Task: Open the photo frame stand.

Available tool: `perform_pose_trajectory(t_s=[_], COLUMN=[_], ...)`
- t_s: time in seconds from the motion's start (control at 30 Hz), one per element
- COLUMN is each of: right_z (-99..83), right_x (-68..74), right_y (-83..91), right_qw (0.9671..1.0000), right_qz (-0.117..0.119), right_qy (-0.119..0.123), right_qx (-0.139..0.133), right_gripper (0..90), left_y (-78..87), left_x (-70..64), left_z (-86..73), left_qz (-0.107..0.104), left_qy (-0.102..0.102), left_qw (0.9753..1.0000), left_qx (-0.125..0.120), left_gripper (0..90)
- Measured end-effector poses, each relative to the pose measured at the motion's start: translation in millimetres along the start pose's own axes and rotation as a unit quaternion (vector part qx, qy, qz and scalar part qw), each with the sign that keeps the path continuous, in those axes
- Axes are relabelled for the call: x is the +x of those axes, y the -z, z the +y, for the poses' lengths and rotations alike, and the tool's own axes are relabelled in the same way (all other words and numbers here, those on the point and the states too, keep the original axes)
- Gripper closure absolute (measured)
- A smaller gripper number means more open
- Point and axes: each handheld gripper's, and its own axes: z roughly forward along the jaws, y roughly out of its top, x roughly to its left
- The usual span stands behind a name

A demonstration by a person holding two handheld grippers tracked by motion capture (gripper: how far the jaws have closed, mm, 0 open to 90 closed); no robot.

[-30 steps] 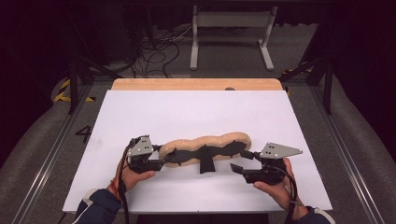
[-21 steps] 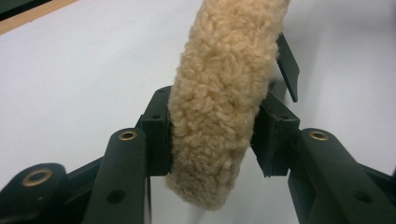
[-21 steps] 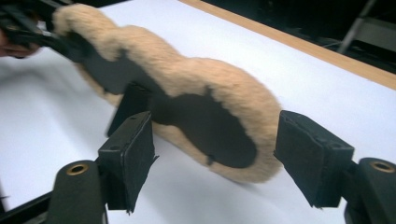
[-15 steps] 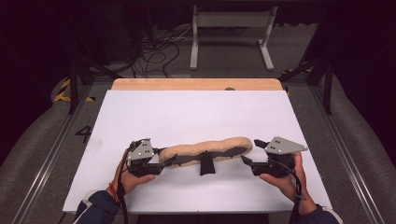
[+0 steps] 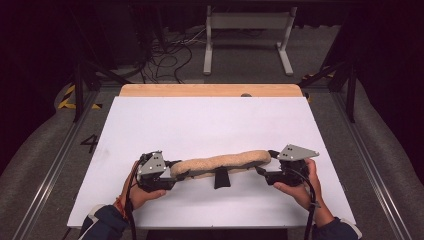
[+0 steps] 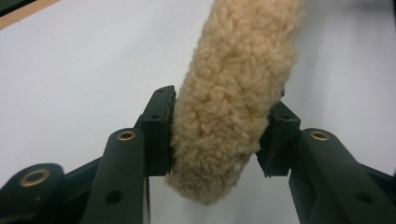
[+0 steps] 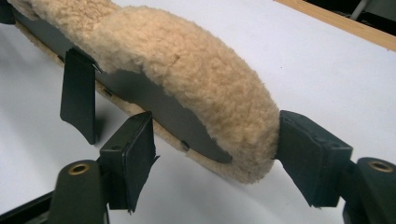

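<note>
Left to right across the white table. At about 8 o'clock on the sheet, the left tool is clamped on the near end of the fleece pad; in the left gripper view both jaws press into the pile of the fleece pad, which bulges between them. The pad — a long tan sheepskin sleeve with a dark backing — spans the front half of the table from 8 o'clock to 4 o'clock, held just above the surface, its black strap hanging from the middle. At 4 o'clock, the right tool meets the far end; in the right gripper view one jaw touches the tip of the pad, the other stands off below the dark backing, so the grip looks loose, with the jaws apart.

Change from a second ago: the pad was buckled into waves between the two tools; the right hand has moved outward and the pad is now drawn nearly straight. Judged from this, the stretching step is near its end — laying it flat likely comes next.
</note>
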Motion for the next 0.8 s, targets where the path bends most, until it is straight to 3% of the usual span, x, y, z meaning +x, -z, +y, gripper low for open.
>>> perform_pose_trajectory(t_s=[0.13,0.27,0.5,0.8], right_z=[-2.8,-6.7,-11.3,-12.8], right_x=[-2.6,-4.6,-4.2,-3.1], right_y=[-3.6,-10.5,-15.5,-14.1], right_qw=[1.0,0.9998,0.9995,0.9995], right_qz=[0.003,-0.001,0.006,0.008], right_qy=[-0.006,-0.016,-0.018,-0.018], right_qx=[0.002,0.013,0.025,0.024], right_gripper=[30.2,30.0,31.7,32.3], left_y=[-6.2,-13.3,-19.2,-21.0], left_x=[1.3,3.7,4.2,9.7], left_z=[-9.1,-15.4,-14.4,-15.3], left_qz=[0.017,0.021,0.045,0.044], left_qy=[-0.007,-0.001,-0.014,-0.008], left_qw=[0.9989,0.998,0.9967,0.9971], left_qx=[0.043,0.059,0.065,0.062], left_gripper=[48.1,47.1,52.8,53.6])
